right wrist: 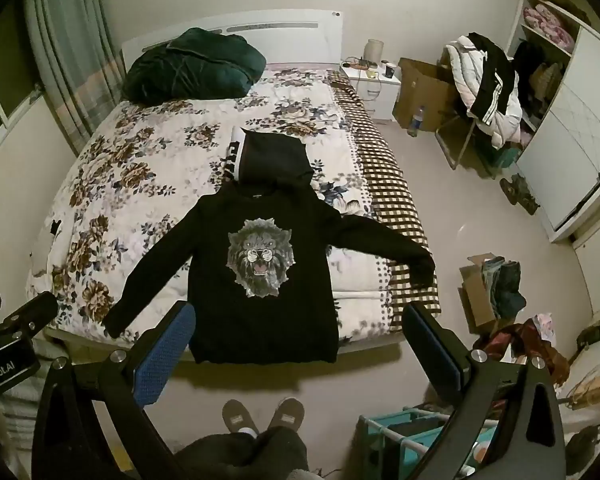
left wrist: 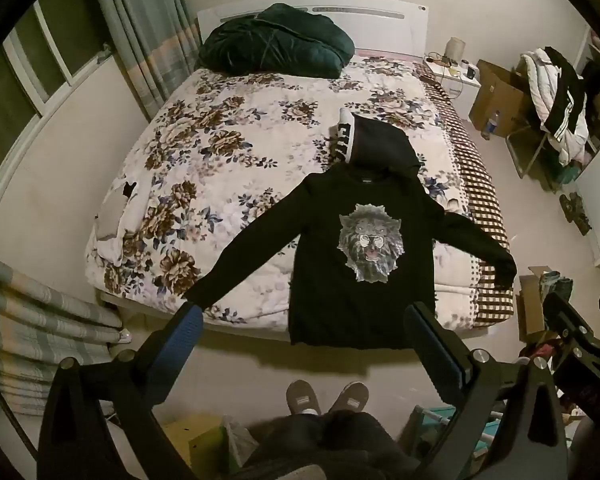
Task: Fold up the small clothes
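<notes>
A black hoodie (left wrist: pixel 360 300) (right wrist: pixel 260 320) with a grey lion print lies face up at the foot of the bed (left wrist: pixel 228 184) (right wrist: pixel 112 184). Its sleeves are spread wide, its hood points toward the headboard and its hem hangs over the bed's near edge. My left gripper (left wrist: pixel 304 332) hovers high above the hem, open, nothing between its blue-padded fingers. My right gripper (right wrist: pixel 296 330) hangs likewise above the hem, open and empty. Each gripper shows at the edge of the other's view: the right gripper (left wrist: pixel 580 344), the left gripper (right wrist: pixel 12 328).
A dark green quilt (left wrist: pixel 276 42) lies bundled at the headboard. The person's slippered feet (left wrist: pixel 328 398) stand on the floor before the bed. Cardboard boxes (right wrist: pixel 484 292), a chair heaped with clothes (right wrist: pixel 488 84), a nightstand (right wrist: pixel 374 80) and a wardrobe (right wrist: pixel 572 128) line the right side.
</notes>
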Demonstrator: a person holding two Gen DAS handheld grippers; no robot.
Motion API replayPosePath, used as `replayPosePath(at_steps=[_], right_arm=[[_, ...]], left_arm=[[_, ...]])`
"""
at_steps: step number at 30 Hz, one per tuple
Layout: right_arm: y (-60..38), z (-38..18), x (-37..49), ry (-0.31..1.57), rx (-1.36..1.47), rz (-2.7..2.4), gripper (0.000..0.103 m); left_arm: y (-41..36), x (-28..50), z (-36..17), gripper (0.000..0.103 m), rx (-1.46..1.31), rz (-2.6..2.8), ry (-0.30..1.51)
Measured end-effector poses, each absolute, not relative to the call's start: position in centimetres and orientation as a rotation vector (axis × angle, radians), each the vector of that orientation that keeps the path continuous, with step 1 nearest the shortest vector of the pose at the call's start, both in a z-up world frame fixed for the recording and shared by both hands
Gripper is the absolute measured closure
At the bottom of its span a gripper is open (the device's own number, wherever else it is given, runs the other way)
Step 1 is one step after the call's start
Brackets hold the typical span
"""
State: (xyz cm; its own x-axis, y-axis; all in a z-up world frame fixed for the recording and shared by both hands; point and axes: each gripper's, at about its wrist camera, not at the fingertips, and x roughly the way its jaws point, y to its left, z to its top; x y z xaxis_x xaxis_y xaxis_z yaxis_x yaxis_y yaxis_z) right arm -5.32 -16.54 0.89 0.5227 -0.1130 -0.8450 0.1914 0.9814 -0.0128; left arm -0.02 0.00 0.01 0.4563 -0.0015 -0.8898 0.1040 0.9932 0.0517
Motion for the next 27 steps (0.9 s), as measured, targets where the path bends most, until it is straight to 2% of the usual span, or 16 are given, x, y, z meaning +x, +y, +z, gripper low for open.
replayPosePath(at_steps=[27], right_arm=[[-17.3,2.0,-6.6,0.997,0.085,-0.18,0.0]], left_arm=[[0.0,0.0,0.0,0.0,0.107,-0.063,1.102]])
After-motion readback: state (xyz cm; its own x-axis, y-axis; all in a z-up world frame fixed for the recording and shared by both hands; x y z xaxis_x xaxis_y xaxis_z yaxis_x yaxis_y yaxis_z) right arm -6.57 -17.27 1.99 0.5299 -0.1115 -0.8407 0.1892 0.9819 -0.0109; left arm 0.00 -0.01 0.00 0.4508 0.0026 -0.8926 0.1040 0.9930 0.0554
